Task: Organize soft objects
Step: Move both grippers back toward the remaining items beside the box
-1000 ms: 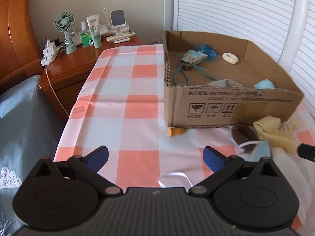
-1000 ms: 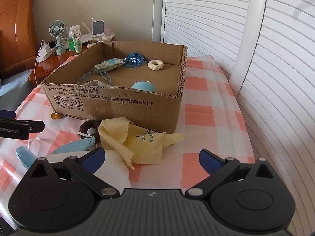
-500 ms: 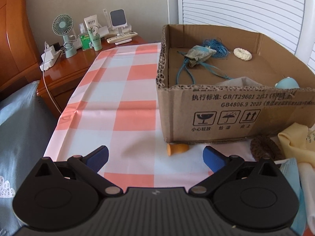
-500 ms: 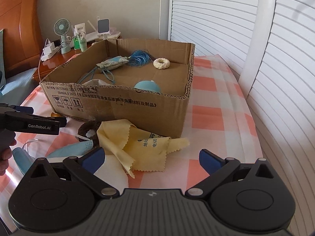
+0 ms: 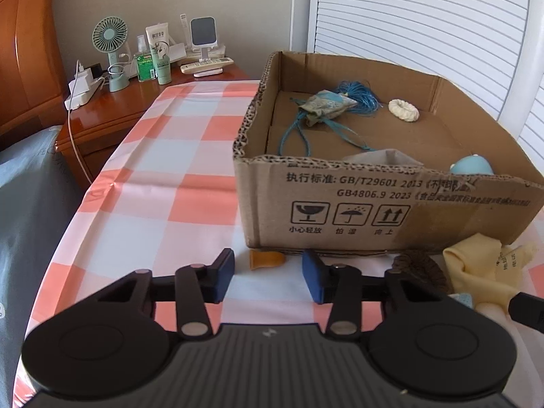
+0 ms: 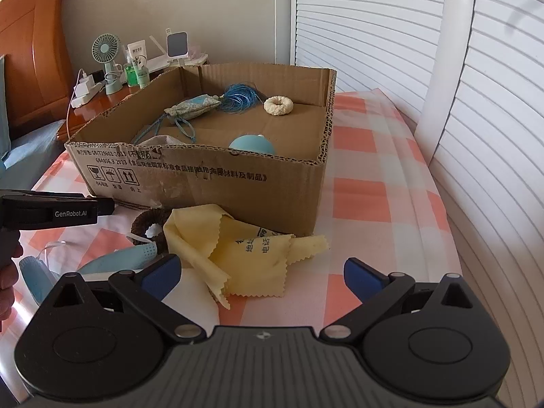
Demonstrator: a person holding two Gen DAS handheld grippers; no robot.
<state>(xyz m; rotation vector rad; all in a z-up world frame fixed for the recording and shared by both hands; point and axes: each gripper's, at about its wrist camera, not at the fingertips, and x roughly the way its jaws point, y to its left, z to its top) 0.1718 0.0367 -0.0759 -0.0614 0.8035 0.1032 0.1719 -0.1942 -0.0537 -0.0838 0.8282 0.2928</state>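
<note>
- Step, by my read: left hand-held gripper [image 5: 268, 280] going for the orange cone [image 5: 266, 259], a small rubbery piece on the tabletop [image 5: 153, 183] just by the box's near-left corner. Jaws closing, cone just beyond the tips, pads not on it yet.
- Next calls for: ease fwd so pads flank the cone, pinch lightly (it looks squashy), lift over the box wall.
- Right hand-held gripper [image 6: 260, 275] spread wide, empty, over the pile nr the near edge.
- Pile, in front of the box: yellow cloth [image 6: 238, 251], thin w/ zigzag edge, crumpled; blue mask [image 6: 119, 258], pleated, w/ white loops; brown scrunchie [image 6: 149, 224], fuzzy ring.
- Box [image 5: 374, 204]: corrugated cardboard, open top, mid-tabletop. Inside already: sachet [image 5: 326, 107], blue cord coil [image 5: 360, 97], cream ring [image 5: 403, 110], pale-blue round thing [image 5: 471, 166].
</note>
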